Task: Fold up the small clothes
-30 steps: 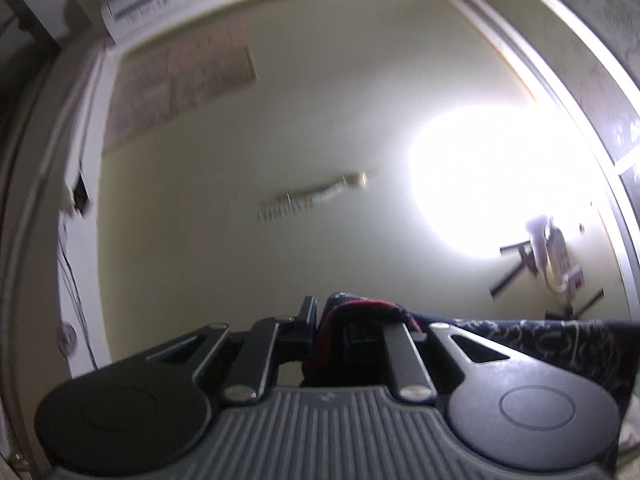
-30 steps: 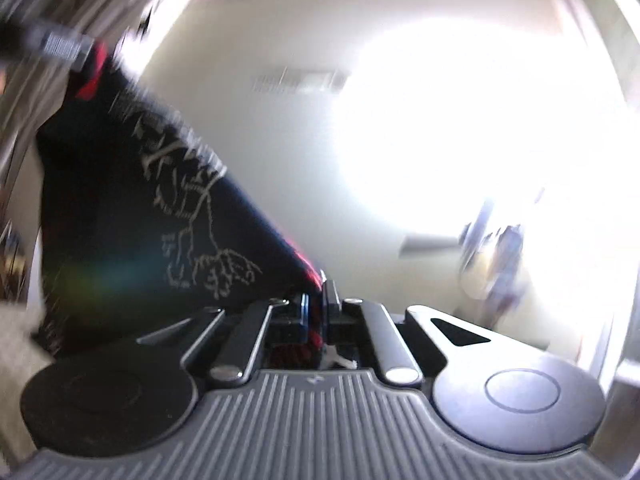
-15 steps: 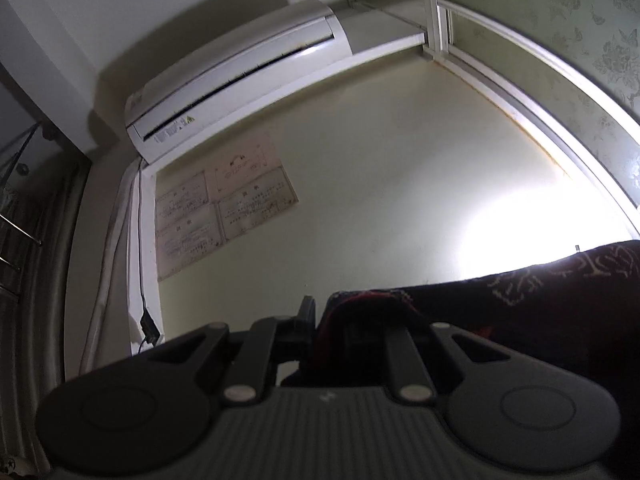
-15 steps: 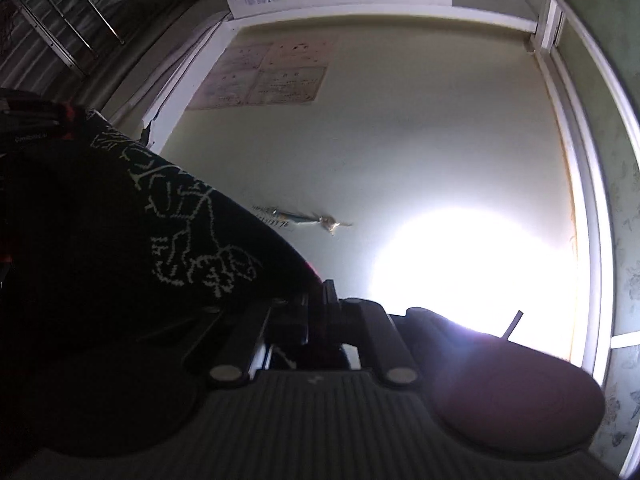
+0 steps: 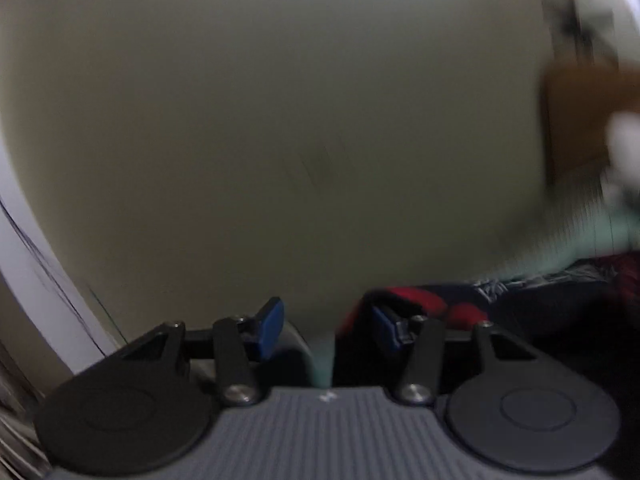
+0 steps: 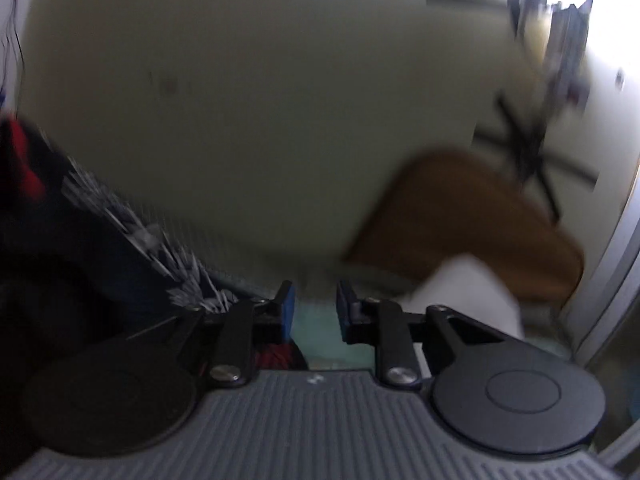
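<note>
A dark navy garment with red trim and a white pattern (image 5: 520, 300) lies to the right of my left gripper (image 5: 328, 322), whose blue-padded jaws stand open; the cloth's red edge touches the right pad. In the right wrist view the same garment (image 6: 100, 248) lies at the left of my right gripper (image 6: 314, 306), which is open with nothing between its pads. Both views are motion-blurred. A pale green surface (image 6: 320, 340) shows under the right gripper.
A brown wooden piece of furniture (image 6: 472, 232) and a white object (image 6: 464, 296) sit right of the right gripper. A pale wall fills the background. A black stand (image 6: 536, 128) is at the upper right.
Both grippers have opened and let go of the garment. Both cameras swung down from the ceiling and air conditioner toward the wall and the surface.
</note>
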`<state>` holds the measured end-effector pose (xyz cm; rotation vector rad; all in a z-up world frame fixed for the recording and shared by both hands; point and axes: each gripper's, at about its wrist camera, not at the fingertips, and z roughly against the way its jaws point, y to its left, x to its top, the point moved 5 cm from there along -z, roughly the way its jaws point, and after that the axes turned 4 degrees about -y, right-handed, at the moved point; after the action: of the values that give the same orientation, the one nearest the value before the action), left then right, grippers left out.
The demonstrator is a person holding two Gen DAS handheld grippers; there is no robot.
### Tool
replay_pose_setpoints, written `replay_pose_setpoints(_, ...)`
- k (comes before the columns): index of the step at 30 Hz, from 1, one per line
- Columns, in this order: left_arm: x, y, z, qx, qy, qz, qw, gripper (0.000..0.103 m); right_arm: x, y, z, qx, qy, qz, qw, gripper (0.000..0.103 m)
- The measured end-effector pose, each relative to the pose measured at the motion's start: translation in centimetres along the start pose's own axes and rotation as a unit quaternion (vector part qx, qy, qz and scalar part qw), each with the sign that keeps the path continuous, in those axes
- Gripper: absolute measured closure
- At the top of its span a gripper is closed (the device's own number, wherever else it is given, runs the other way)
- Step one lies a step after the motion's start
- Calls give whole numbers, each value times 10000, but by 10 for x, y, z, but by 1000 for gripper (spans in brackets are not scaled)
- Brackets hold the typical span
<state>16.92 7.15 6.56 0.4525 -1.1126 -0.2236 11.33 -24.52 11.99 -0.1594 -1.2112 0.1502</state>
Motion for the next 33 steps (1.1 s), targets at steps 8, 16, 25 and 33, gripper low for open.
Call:
replay_pose_setpoints(8, -31, 3, -46, -116, 28, 248, 9996, 48, -28, 46, 13, 1284, -188, 344, 9909, 55)
replay_pose_setpoints(16, -42, -5, -36, -160, -6, 82, 9998, 43, -68, 103, -44, 1378, 883, 1231, 9788, 70)
replay_pose_setpoints(25, -26, -9, -34, -167, -108, 56, 9998, 38, -12, -47, -91, -1316, -101, -837, 9877, 49)
replay_pose_setpoints(33, -20, -29, -33, -340, -254, -277, 9987, 36, -40, 16, -79, 1100, 751, -1143, 9845, 50)
